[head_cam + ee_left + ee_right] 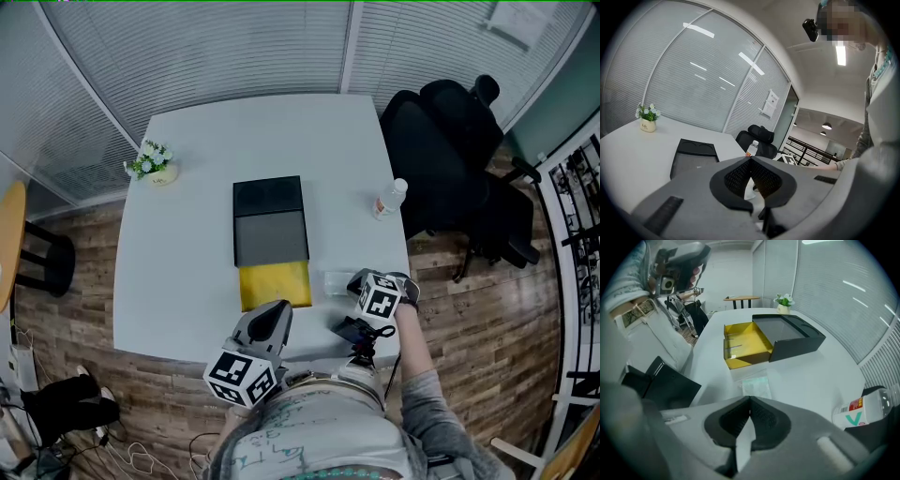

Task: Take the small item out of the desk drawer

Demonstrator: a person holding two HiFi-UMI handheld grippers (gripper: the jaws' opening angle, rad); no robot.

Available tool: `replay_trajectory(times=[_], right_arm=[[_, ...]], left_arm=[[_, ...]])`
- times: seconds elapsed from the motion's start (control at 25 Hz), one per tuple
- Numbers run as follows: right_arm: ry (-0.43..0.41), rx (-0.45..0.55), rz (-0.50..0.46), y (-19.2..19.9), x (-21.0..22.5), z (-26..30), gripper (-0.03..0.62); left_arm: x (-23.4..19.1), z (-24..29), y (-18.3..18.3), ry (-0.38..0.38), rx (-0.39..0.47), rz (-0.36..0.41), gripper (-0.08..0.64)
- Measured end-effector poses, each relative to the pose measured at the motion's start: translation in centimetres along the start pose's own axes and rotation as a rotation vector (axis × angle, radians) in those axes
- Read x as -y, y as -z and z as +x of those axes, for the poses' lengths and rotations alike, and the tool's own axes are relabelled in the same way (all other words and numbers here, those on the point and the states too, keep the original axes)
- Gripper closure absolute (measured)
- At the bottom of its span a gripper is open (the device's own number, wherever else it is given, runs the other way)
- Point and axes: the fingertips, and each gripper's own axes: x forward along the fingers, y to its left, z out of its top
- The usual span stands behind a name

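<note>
A white worktop (187, 234) is sitting in an office with slatted blinds and a wood-patterned floor. The head view is giving the whole layout. A black drawer unit (269, 220) is resting mid-worktop, with its yellow drawer (274, 283) pulled out toward the person. A potted plant (153, 161) is sitting near the far left corner, and a bottle (389, 199) is standing near the right edge with an office chair (450, 141) beyond it.

Only the right gripper view is looking into the open drawer. It is also showing the small clear packet (754, 384) close up, lying flat on the worktop outside the drawer, near its front corner. The left gripper view is looking level across the unit's top toward the bottle.

The right hand-held gripper (750, 401) is pointing steeply down, clenched, its pads meeting on nothing, with the packet just ahead of the tips. The left hand-held gripper (750, 160) is also clenched and empty.
</note>
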Motion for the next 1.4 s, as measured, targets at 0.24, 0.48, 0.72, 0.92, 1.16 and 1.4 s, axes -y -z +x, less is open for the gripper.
replay_trajectory(times=[0.24, 0.48, 0.72, 0.92, 1.16, 1.4], right_arm=[[-0.001, 0.054, 0.001, -1.2, -0.6, -1.3, 0.589], [0.062, 0.165, -0.011, -3.9, -0.3, -4.5, 0.589], [0.111, 0.35, -0.027, -8.5, -1.4, -8.4, 0.589], [0.131, 0.556, -0.023, -12.2, -2.9, -11.3, 0.589], [0.143, 0.827, 0.016, -15.8, -3.5, -14.6, 0.589], [0.168, 1.05, 0.104, -18.3, -3.1, -18.9, 0.589]], left_arm=[[0.1, 0.1, -0.1, -0.001, 0.005, 0.001, 0.561], [0.4, 0.4, -0.4, 0.004, 0.017, 0.008, 0.563], [0.2, 0.4, -0.7, -0.014, 0.043, 0.02, 0.561], [0.3, 0.4, -0.7, -0.011, 0.05, 0.02, 0.563], [0.2, 0.4, -0.7, -0.004, 0.055, 0.013, 0.561], [0.3, 0.3, -1.7, 0.011, 0.086, 0.029, 0.561]])
